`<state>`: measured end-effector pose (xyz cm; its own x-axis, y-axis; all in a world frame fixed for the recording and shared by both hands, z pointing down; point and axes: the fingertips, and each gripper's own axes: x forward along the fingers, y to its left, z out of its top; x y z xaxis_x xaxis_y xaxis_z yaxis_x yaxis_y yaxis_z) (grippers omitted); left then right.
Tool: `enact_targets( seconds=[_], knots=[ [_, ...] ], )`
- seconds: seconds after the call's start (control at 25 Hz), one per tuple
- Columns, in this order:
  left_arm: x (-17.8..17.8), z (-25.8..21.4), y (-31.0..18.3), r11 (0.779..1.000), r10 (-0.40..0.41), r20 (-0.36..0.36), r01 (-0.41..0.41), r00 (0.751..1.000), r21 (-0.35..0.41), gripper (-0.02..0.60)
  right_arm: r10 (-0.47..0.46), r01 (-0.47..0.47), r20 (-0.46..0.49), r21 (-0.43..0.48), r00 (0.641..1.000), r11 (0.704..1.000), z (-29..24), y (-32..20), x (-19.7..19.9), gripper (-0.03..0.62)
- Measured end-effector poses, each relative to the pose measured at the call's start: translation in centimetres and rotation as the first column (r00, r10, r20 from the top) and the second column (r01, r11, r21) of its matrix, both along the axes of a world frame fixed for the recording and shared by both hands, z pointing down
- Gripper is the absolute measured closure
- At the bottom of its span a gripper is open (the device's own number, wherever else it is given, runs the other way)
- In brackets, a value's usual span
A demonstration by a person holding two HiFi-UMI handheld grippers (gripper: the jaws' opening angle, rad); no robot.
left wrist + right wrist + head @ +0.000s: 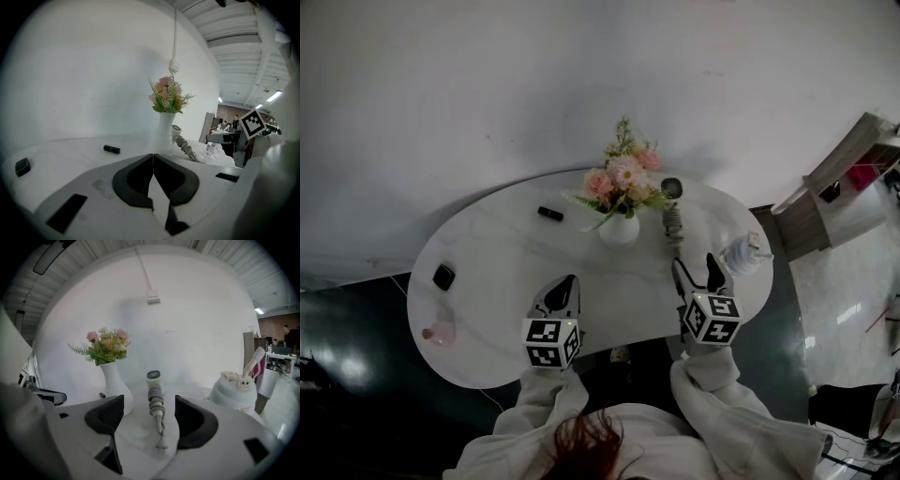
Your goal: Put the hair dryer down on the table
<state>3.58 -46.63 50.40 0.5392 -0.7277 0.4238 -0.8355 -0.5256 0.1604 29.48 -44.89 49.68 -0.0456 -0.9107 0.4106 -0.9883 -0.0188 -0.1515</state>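
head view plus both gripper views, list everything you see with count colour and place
table: 1, white, oval, centre
vase: 1, white, back of table
flowers: 1 bunch, pink and cream, in the vase
hair dryer: 1, pale grey, cord wound on, lying right of the vase
tube: 1, black, left of the vase
square case: 1, black, table's left edge
bottle: 1, pink, front left edge
bunny ornament: 1, pale, table's right end
cabinet: 1, wood, far right
left gripper: 1, white, black jaws together, empty
right gripper: 1, white, jaws apart, hair dryer ahead, ungripped
sleeves: 2, pale, bottom
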Motion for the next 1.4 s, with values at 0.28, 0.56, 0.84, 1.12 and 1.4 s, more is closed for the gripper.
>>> enact_targets(
  seconds=[0.28,0.56,0.84,1.12,1.4],
  knots=[
    [1.5,-2.1,-0.4,0.999,0.019,-0.033,-0.017,0.999,0.048,0.565,0.023,-0.021,-0.017,0.106,1.0,0.994,-5.3,1.7,1.4,0.285],
    [3.4,-3.6,-0.6,0.995,0.054,-0.07,-0.048,0.996,0.084,0.565,0.06,-0.054,-0.036,0.166,0.998,0.985,-7.7,3.2,3.1,0.428],
    [4.4,-4.3,-0.8,0.993,0.068,-0.074,-0.06,0.995,0.105,0.565,0.081,-0.069,-0.056,0.182,0.995,0.981,-9.0,4.6,4.5,0.545],
    [4.7,-4.2,-1.2,0.993,0.058,-0.073,-0.05,0.996,0.11,0.565,0.083,-0.067,-0.081,0.186,0.993,0.98,-9.4,5.5,5.5,0.545],
    [4.7,-4.7,-1.4,0.992,0.044,-0.068,-0.035,0.997,0.125,0.565,0.099,-0.088,-0.055,0.174,0.994,0.981,-8.7,5.7,6.4,0.545]
  ],
)
